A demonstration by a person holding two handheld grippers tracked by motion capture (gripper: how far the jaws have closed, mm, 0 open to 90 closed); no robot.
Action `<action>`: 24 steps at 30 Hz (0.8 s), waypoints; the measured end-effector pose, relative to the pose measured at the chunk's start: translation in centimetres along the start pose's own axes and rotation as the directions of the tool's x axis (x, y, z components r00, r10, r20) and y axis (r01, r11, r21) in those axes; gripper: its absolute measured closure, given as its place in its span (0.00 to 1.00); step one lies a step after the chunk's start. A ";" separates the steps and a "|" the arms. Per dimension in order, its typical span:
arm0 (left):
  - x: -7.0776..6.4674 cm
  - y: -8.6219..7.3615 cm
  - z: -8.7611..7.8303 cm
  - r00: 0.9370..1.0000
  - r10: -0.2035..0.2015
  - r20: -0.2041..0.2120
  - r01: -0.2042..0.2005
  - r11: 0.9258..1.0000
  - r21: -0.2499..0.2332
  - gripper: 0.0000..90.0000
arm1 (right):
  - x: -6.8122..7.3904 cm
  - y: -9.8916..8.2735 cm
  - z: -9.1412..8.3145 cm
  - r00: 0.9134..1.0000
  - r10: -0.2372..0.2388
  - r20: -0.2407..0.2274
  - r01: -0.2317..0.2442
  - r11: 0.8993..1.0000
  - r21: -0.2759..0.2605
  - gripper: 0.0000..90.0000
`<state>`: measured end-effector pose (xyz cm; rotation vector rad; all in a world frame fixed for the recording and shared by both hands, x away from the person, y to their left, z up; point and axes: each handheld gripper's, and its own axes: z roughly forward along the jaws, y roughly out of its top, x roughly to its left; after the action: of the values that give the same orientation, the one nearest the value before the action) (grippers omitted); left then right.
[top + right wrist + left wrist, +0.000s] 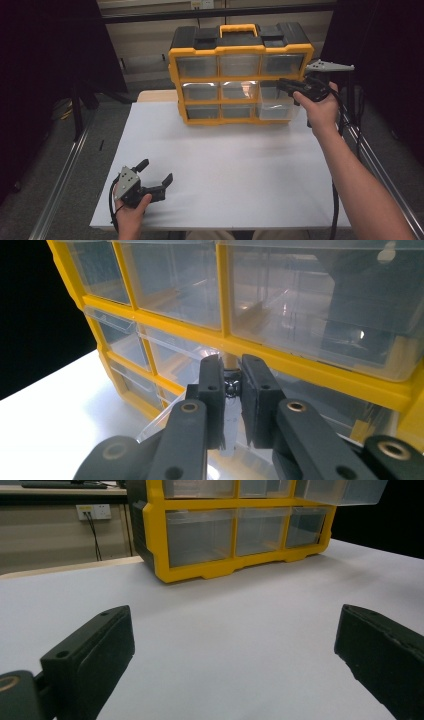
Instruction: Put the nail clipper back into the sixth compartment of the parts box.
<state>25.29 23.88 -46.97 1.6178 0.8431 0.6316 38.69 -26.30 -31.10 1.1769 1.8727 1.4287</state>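
Nearest, the left gripper [156, 172] rests on the white table [225, 165], jaws wide apart, aimed at the yellow organizer [240, 75] standing upright at the far edge, long side across. Nine clear drawers face the person. Right gripper [286, 86], arm extended, clamps the middle-right drawer [276, 106], pulled partly out.

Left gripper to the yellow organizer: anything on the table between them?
Nothing. The left gripper rests open near the front edge, and only bare white table runs up to the yellow organizer, as the high view and left gripper view both show.
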 end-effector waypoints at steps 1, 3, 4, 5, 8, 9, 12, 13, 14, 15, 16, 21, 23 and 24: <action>0.0 0.0 0.0 1.000 0.006 0.001 -0.006 1.000 -0.002 0.03 | 0.0 -0.1 0.0 1.000 0.000 -0.001 0.000 1.000 0.000 0.90; 0.1 0.0 0.0 1.000 0.005 0.005 -0.005 1.000 -0.002 0.03 | 0.0 -0.3 0.1 1.000 0.002 -0.003 -0.002 1.000 -0.001 0.90; 0.0 0.0 0.0 1.000 0.001 0.007 -0.001 1.000 -0.002 0.03 | 0.0 -0.4 0.1 1.000 -0.001 -0.005 0.001 1.000 0.003 0.90; 0.0 0.0 0.0 1.000 0.000 0.006 0.000 1.000 -0.002 0.03 | 0.0 -0.4 0.1 1.000 0.002 -0.001 -0.002 1.000 0.004 0.90; 0.0 0.0 0.0 1.000 0.000 0.001 0.000 1.000 -0.002 0.03 | -0.2 -0.6 0.1 1.000 0.001 -0.003 -0.001 1.000 0.007 0.90; 0.0 0.0 0.0 1.000 0.008 0.001 -0.008 1.000 -0.001 0.03 | -0.2 -0.6 0.1 1.000 0.002 -0.004 -0.002 1.000 0.006 0.90; 0.0 0.0 0.0 1.000 0.007 0.000 -0.007 1.000 -0.002 0.03 | -0.2 -0.7 0.0 1.000 0.007 0.000 -0.007 1.000 0.008 0.90; 0.0 0.0 0.0 1.000 0.000 0.000 0.000 1.000 -0.001 0.03 | -0.3 -0.8 0.0 1.000 0.004 -0.001 -0.003 1.000 0.010 0.90; 0.0 0.0 0.0 1.000 0.000 -0.001 0.000 1.000 -0.001 0.03 | -0.3 -0.8 0.0 1.000 0.005 -0.001 -0.005 1.000 0.010 0.90; 0.0 0.0 0.0 1.000 0.002 0.000 -0.002 1.000 -0.001 0.03 | -0.3 -0.9 0.0 1.000 0.005 0.001 -0.005 1.000 0.009 0.90; 0.0 0.0 0.0 1.000 0.006 0.000 -0.006 1.000 -0.002 0.03 | -0.3 -1.0 0.0 1.000 0.006 0.001 -0.006 1.000 0.013 0.90; 0.0 0.0 0.0 1.000 0.012 -0.001 -0.012 1.000 0.001 0.03 | -0.4 -1.2 -0.1 1.000 0.007 0.000 -0.007 1.000 0.015 0.89; 0.0 0.0 0.0 1.000 0.015 0.008 -0.015 1.000 0.001 0.03 | -0.4 -1.3 -0.1 1.000 0.005 0.001 -0.005 1.000 0.015 0.90; 0.0 0.0 0.0 1.000 0.015 0.008 -0.015 1.000 0.001 0.03 | -0.4 -1.4 -0.1 1.000 0.001 0.001 -0.001 1.000 0.018 0.89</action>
<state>25.26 23.87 -46.94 1.6283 0.8262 0.6346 38.39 -26.77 -32.40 1.1865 1.8880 1.4141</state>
